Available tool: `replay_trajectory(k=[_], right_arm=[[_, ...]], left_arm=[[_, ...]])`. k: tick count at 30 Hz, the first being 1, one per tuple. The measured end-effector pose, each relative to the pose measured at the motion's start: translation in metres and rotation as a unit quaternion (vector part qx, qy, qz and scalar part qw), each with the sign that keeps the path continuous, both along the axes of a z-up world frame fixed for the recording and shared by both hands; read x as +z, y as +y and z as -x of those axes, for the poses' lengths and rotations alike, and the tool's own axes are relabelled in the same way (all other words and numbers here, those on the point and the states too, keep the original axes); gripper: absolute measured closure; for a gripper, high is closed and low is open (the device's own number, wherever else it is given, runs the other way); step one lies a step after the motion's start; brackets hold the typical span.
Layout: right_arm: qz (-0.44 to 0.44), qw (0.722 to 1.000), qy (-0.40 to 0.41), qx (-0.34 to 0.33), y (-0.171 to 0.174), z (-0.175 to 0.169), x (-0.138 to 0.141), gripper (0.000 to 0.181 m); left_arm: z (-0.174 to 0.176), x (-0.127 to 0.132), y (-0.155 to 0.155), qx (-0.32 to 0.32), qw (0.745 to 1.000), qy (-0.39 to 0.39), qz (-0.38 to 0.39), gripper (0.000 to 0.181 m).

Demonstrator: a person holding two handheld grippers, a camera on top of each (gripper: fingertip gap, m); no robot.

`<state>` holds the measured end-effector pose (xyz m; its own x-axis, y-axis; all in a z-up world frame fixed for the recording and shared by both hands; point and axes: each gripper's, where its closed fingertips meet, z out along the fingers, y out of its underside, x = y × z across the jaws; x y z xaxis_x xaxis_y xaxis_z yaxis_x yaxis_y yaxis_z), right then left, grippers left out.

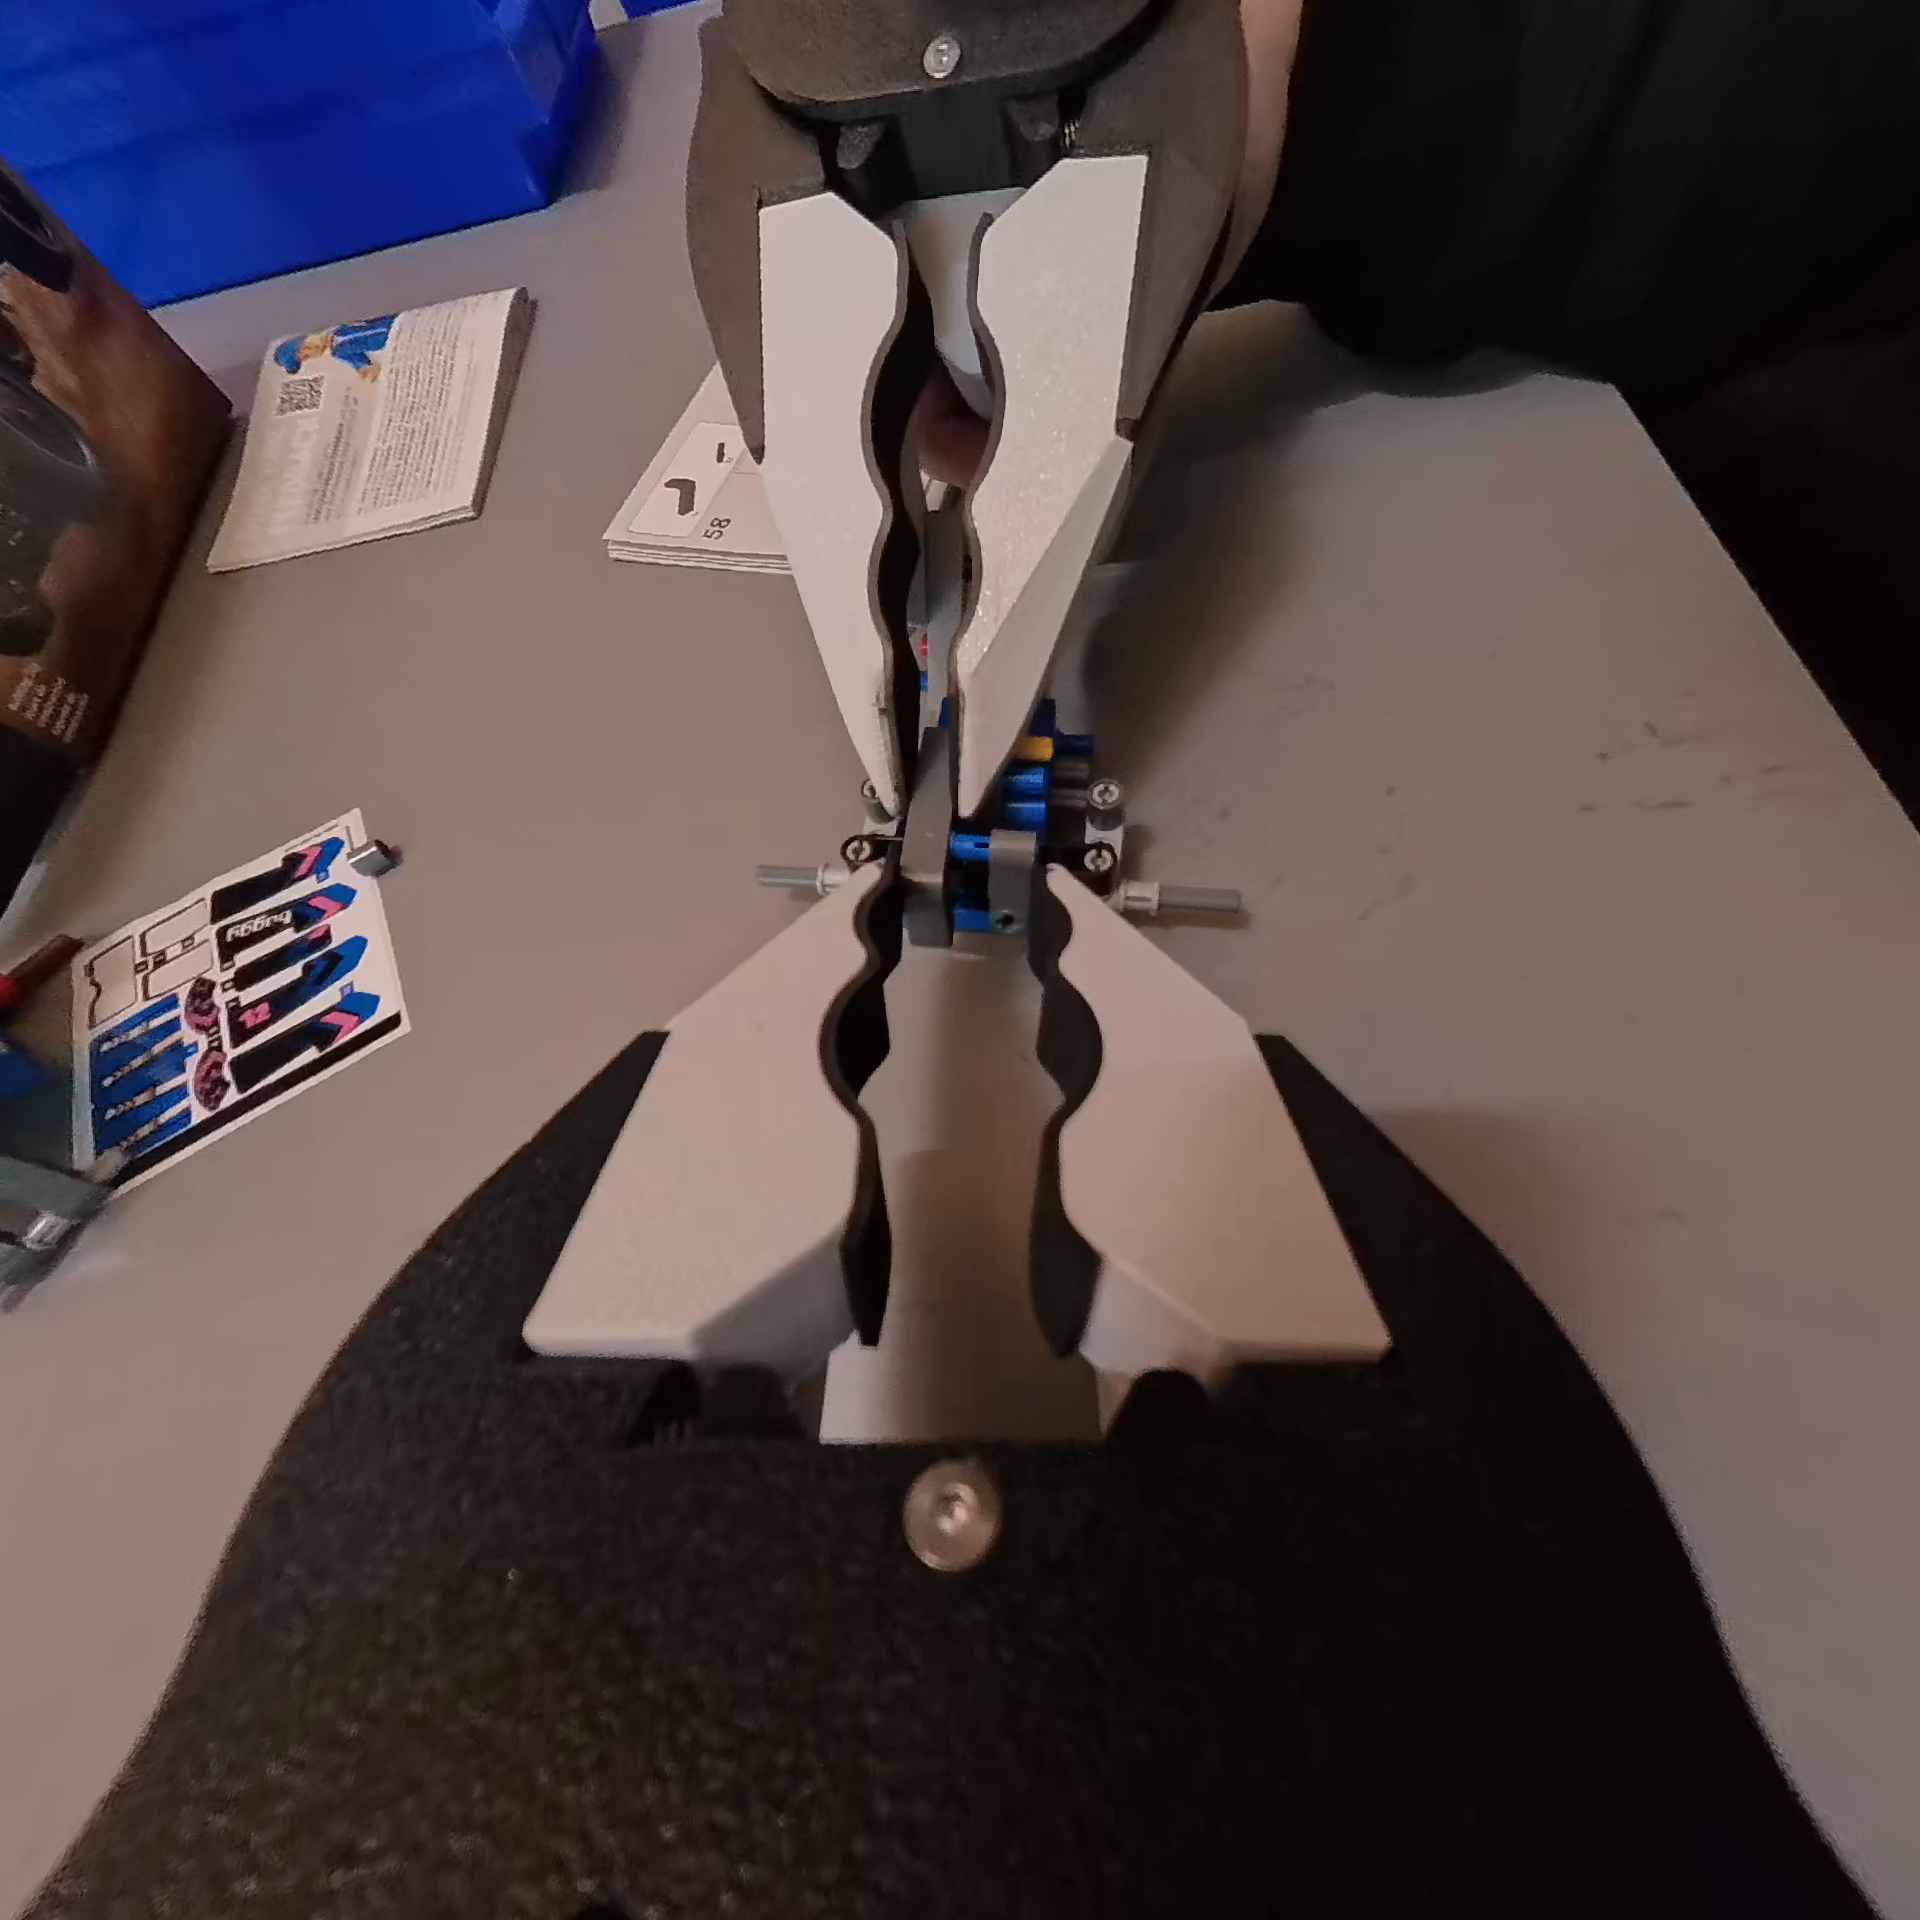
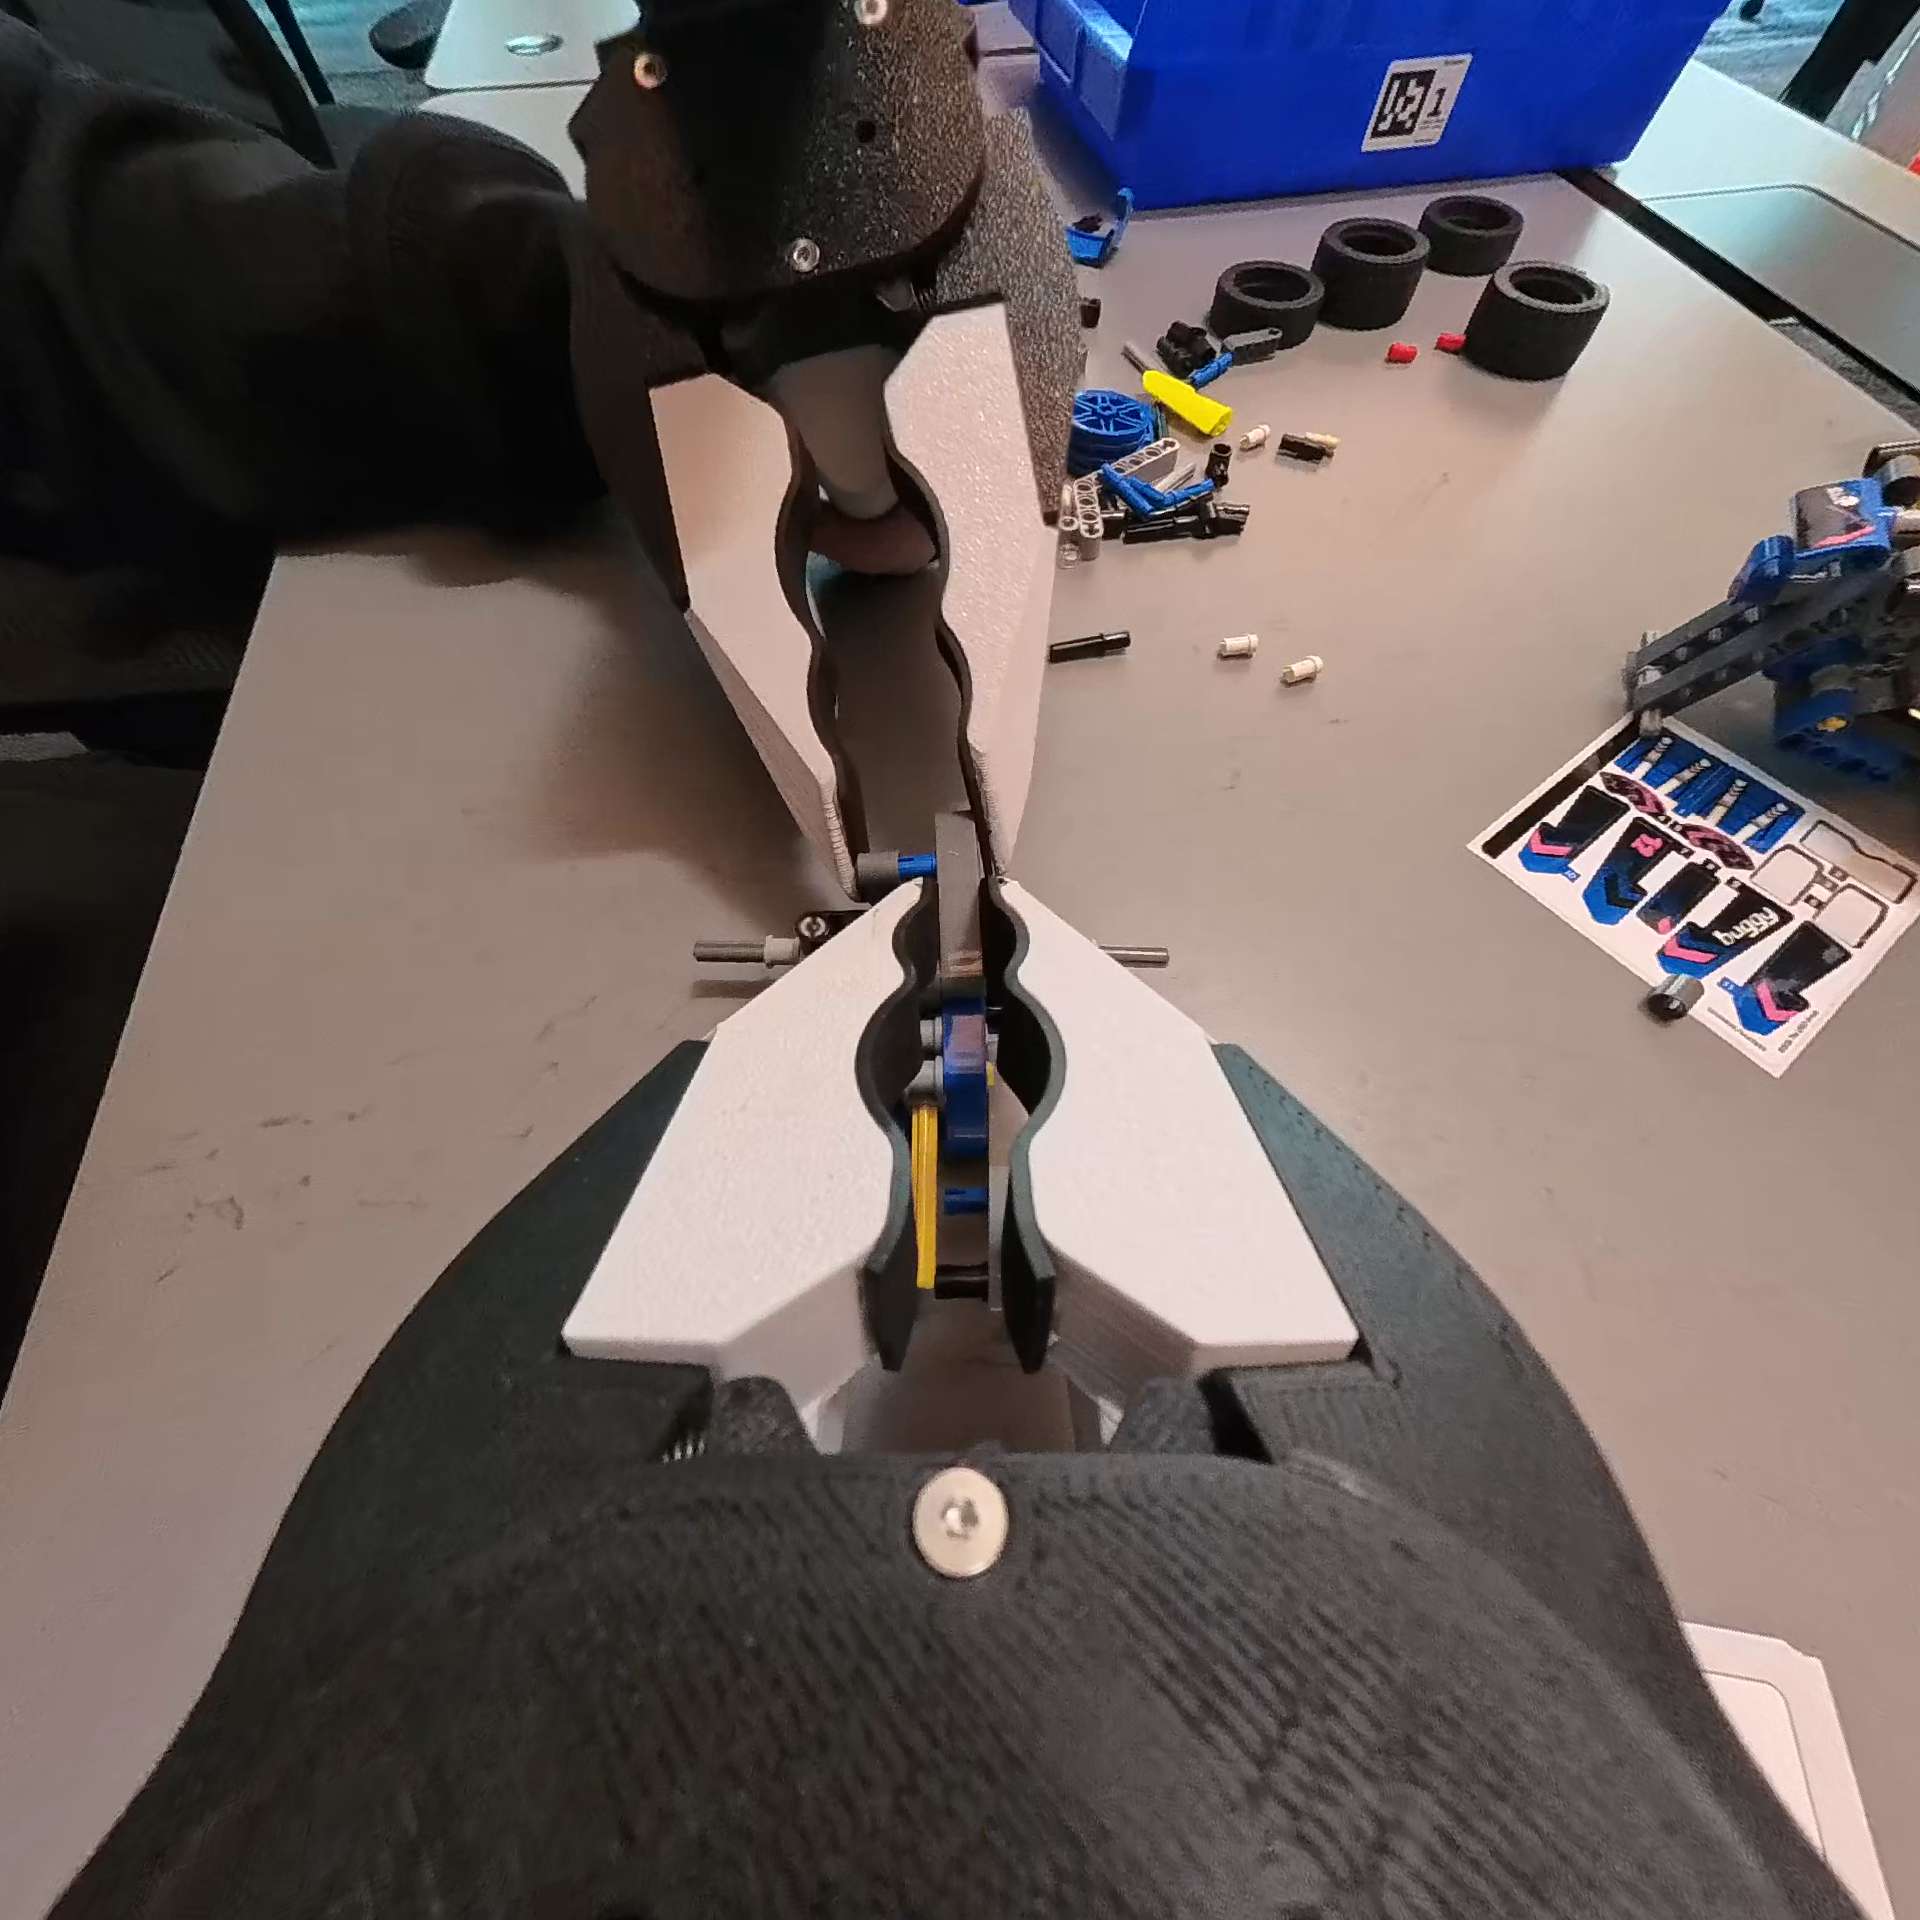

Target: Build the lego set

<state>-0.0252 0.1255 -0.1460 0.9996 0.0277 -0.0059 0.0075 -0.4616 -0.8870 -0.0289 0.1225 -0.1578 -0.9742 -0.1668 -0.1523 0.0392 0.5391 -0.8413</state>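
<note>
Blue, grey and yellow, the small lego assembly [image 2: 961, 1081] sits mid-frame just above the grey surface [image 2: 416, 935], clamped lengthwise inside my right tongs [image 2: 951, 914]. My left tongs [image 1: 966, 904], reaching in from the opposite side, stand partly spread around its grey end piece [image 1: 930, 862]; whether they pinch it I cannot tell. I judge the step is seating that piece: keep the right grip firm and push straight along the axis, no twisting. Both tongs meet nose to nose, tilted slightly down. Spare parts [image 2: 1164, 468], tyres [image 2: 1371, 275] and a sticker sheet [image 2: 1704, 894] lie toward the upper right.
</note>
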Motion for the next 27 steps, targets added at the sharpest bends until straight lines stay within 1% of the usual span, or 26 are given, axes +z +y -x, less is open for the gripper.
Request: replay_trajectory(k=[5,9,12,16,21,25,27], right_arm=[[0.002,1.0,0.007,-0.003,-0.0002,-0.0016,-0.0005,0.175],[0.003,1.0,0.014,-0.003,-0.0001,-0.0022,-0.0009,0.175],[0.004,1.0,0.018,-0.002,-0.0002,-0.0023,-0.0011,0.175],[0.004,1.0,0.022,-0.004,-0.0002,-0.0031,-0.0012,0.175],[0.004,1.0,0.021,-0.007,-0.0002,-0.004,-0.0012,0.175],[0.004,1.0,0.018,-0.007,0.0,-0.0037,-0.0012,0.175],[0.004,1.0,0.02,-0.008,0.0001,-0.0041,-0.0011,0.175]], left_arm=[[0.0004,-0.0007,-0.0008,-0.009,0.999,0.033,0.005,0.159],[0.0007,-0.001,-0.0005,-0.014,0.999,0.041,0.005,0.159],[0.0036,-0.0017,-0.0006,-0.026,0.998,0.05,0.004,0.153],[-0.0008,-0.0066,-0.0011,-0.011,0.999,0.035,-0.014,0.158],[-0.0046,-0.0075,-0.0006,0.002,1.0,0.008,-0.022,0.159],[-0.0035,-0.0066,-0.0008,0.002,0.999,0.042,-0.013,0.159],[-0.0036,-0.0064,-0.0007,0.003,0.999,0.046,-0.011,0.159]])
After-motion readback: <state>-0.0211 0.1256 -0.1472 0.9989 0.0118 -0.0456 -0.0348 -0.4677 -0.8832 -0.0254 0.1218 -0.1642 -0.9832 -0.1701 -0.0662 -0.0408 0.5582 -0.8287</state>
